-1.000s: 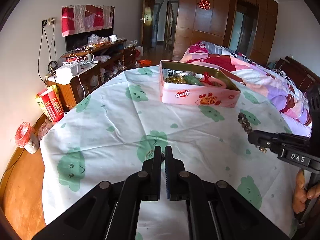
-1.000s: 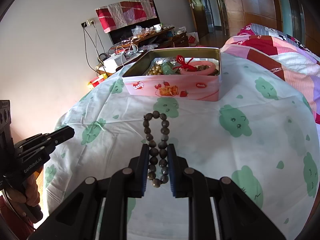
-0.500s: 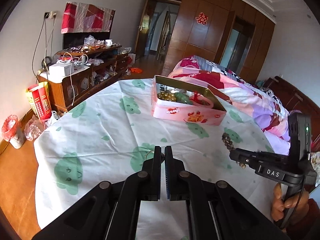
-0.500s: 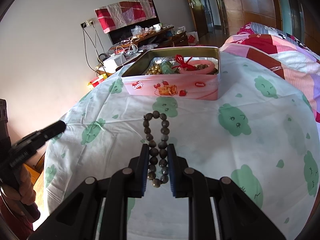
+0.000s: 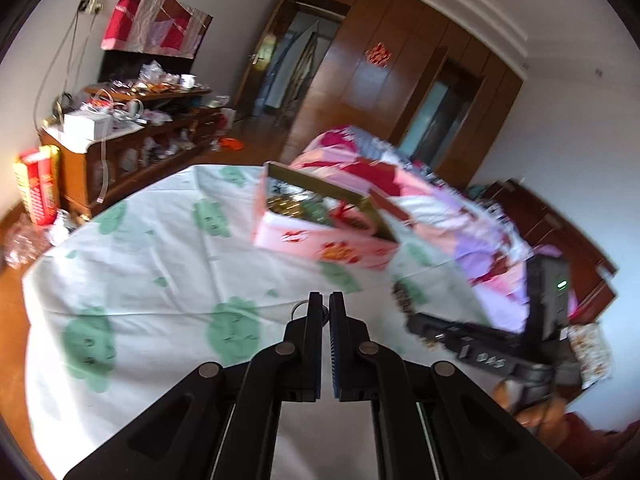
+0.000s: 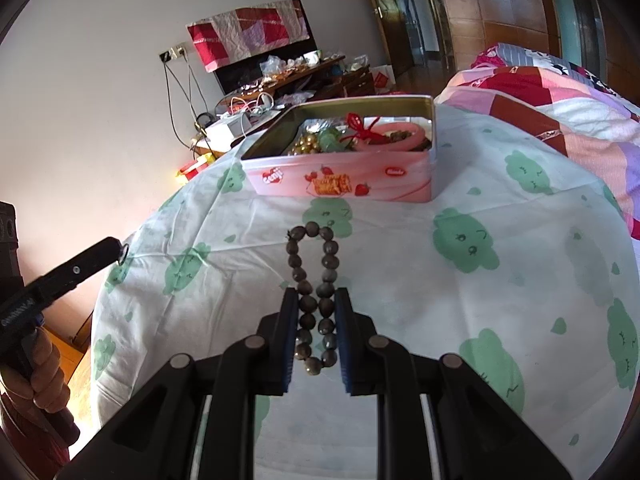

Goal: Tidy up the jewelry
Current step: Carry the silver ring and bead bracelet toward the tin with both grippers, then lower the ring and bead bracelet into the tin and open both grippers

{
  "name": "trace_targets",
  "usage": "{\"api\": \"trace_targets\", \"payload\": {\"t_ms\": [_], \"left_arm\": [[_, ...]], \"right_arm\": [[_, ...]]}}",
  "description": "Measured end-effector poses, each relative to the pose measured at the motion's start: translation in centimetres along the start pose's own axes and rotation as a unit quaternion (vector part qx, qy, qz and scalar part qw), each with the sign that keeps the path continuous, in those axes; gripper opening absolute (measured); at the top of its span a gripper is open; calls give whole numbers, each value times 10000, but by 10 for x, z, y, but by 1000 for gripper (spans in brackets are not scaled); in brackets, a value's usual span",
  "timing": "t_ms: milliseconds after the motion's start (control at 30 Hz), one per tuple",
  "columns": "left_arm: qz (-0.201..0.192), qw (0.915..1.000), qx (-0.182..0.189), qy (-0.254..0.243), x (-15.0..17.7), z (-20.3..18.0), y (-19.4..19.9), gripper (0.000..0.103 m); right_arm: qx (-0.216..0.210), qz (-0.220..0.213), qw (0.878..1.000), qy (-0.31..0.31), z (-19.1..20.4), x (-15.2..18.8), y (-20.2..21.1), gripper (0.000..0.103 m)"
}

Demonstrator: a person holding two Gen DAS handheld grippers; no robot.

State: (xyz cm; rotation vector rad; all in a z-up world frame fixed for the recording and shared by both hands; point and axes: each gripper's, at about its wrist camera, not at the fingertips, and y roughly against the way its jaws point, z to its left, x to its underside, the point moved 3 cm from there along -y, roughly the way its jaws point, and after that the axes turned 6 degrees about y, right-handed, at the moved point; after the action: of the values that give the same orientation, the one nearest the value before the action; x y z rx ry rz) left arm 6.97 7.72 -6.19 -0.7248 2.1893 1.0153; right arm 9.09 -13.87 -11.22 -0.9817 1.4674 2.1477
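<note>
My right gripper (image 6: pixel 317 300) is shut on a bracelet of dark brown beads (image 6: pixel 330 248), whose loop sticks out ahead of the pads above the tablecloth. The open pink tin (image 6: pixel 340 184) stands beyond it, with gold beads, a green piece, a pink bangle and a red cord inside. My left gripper (image 5: pixel 325 300) is shut, and a small thin metal ring (image 5: pixel 298 309) pokes out at its tip. In the right wrist view the ring (image 6: pixel 124 253) shows at the tip of the left gripper (image 6: pixel 114 249), off to the left above the cloth. The tin (image 5: pixel 320 246) lies ahead of it.
A white tablecloth (image 6: pixel 500 320) with green cloud faces covers the round table. A bed with a patchwork quilt (image 6: pixel 560 96) adjoins on the right. Behind left stands a cluttered wooden cabinet (image 5: pixel 132 148). A hand (image 6: pixel 44 376) grips the left handle.
The left gripper has lifted and tilted up with a roll, so its view now takes in more of the room and the tin sits lower. The right gripper and its bracelet have stayed put.
</note>
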Motion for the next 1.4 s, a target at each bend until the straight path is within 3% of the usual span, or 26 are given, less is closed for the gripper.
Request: {"api": "trace_targets", "payload": {"t_ms": [200, 400, 567, 700, 1000, 1300, 1400], "left_arm": [[-84, 9975, 615, 324, -10, -5, 6, 2], [-93, 9953, 826, 507, -17, -6, 5, 2], [-66, 9978, 564, 347, -23, -7, 1, 2], [-43, 9950, 813, 586, -29, -3, 1, 2], [99, 9970, 685, 341, -34, -23, -26, 2], [186, 9969, 748, -173, -61, -54, -76, 2], [112, 9978, 563, -343, -75, -57, -93, 2]], "right_arm": [[14, -144, 9998, -101, -4, -5, 9, 21], [10, -203, 9997, -135, -7, -9, 11, 21], [38, -100, 9998, -188, -12, -5, 4, 21], [24, -91, 9997, -240, -17, -4, 3, 21], [-40, -164, 9988, -462, -31, -7, 3, 21], [195, -473, 9974, -516, -55, -40, 15, 21], [289, -588, 9968, -461, -58, -58, 13, 21]]}}
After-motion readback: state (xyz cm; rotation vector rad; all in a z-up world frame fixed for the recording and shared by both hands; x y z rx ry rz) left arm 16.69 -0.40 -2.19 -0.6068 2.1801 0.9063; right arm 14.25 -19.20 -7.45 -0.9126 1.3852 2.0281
